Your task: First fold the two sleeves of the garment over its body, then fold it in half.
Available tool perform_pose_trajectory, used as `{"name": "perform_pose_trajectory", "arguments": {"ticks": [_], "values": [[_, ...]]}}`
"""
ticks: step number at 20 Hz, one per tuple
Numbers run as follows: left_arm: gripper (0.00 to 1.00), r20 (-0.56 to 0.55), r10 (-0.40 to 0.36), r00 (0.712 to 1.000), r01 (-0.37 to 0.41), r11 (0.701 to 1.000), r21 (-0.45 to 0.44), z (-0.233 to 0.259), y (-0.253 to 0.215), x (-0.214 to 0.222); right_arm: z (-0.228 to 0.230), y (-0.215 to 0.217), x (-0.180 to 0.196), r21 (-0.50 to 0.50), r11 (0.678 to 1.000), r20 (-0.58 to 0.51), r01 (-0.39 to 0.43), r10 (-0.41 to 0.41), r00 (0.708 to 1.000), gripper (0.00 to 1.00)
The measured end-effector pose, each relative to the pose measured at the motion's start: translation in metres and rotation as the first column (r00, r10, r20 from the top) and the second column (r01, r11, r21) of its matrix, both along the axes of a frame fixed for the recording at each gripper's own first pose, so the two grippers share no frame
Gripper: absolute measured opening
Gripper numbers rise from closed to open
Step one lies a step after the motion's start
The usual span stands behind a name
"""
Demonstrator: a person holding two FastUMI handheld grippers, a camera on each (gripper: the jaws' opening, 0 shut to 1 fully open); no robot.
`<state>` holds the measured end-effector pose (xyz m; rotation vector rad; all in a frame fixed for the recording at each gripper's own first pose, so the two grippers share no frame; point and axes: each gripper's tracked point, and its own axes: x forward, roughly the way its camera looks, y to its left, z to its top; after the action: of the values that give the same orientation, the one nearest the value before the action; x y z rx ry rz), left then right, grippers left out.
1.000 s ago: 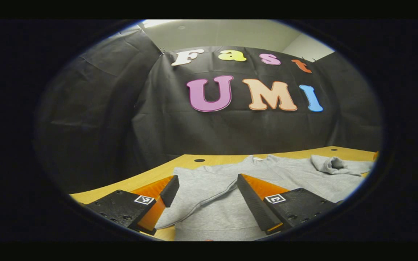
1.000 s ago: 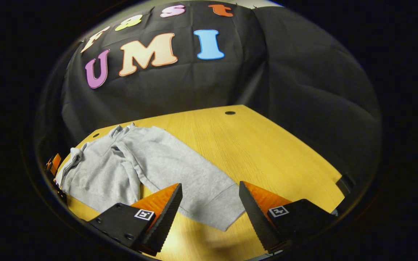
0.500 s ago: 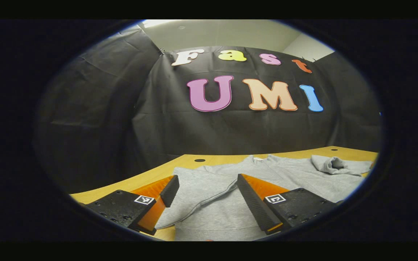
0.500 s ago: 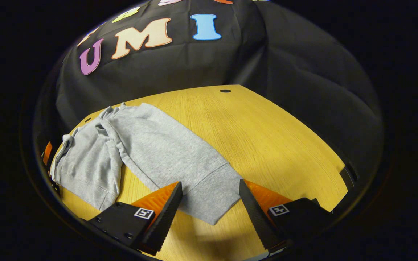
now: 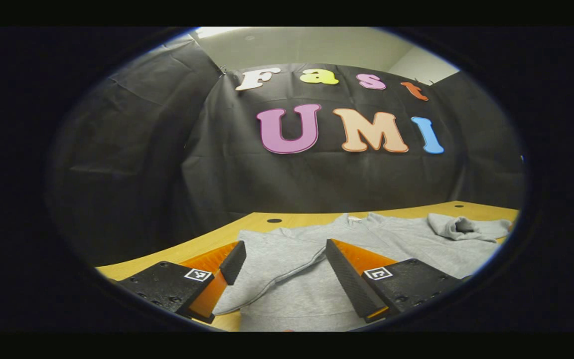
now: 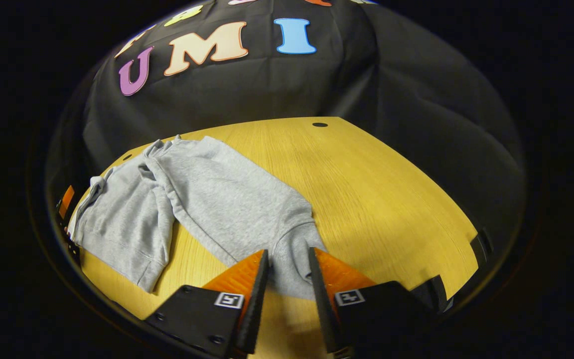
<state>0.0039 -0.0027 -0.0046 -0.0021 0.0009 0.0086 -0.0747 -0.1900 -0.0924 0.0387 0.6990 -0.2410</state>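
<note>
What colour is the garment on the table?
Plain light grey, no pattern; the garment shows best in the right gripper view.

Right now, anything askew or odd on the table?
Mostly fine. The grey garment lies flat on the wooden table, but the sleeve cuff between the right gripper fingers is bunched and puckered. Nothing spilled or damaged.

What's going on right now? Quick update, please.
Right gripper closing around sleeve cuff, grip not confirmed. Left gripper open, over grey sweatshirt. Nothing in the way on table.
</note>
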Motion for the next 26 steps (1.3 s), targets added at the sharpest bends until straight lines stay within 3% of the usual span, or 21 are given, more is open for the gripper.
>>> {"name": "perform_pose_trajectory", "arguments": {"ticks": [1, 2, 3, 9, 17, 26], "values": [[0.96, 0.000, 0.000, 1.000, 0.000, 1.000, 0.000, 0.001, -0.001, 0.000, -0.001, 0.003, 0.000, 0.001, 1.000, -0.005, -0.022, 0.022, 1.000, 0.40], [0.95, 0.000, 0.000, 1.000, 0.000, 1.000, 0.000, 0.000, 0.000, 0.000, 0.000, 0.005, 0.000, -0.002, 1.000, -0.011, -0.022, 0.022, 1.000, 0.39], [0.94, 0.000, 0.000, 1.000, 0.000, 1.000, 0.000, 0.000, 0.000, 0.000, 0.000, 0.007, 0.002, -0.005, 1.000, -0.009, -0.030, 0.030, 1.000, 0.24], [0.95, 0.000, 0.000, 1.000, 0.000, 1.000, 0.000, 0.000, -0.001, -0.001, 0.004, 0.012, -0.003, -0.007, 0.999, -0.021, -0.049, 0.049, 0.999, 0.07], [0.96, 0.000, -0.001, 1.000, 0.001, 1.000, 0.000, 0.000, 0.000, 0.000, 0.034, 0.013, 0.019, 0.035, 0.998, 0.054, -0.058, 0.056, 0.997, 0.06], [0.95, 0.000, -0.001, 1.000, 0.001, 1.000, -0.001, -0.001, 0.000, 0.000, 0.111, 0.064, 0.109, 0.014, 0.980, 0.188, -0.199, 0.193, 0.963, 0.06]]}}
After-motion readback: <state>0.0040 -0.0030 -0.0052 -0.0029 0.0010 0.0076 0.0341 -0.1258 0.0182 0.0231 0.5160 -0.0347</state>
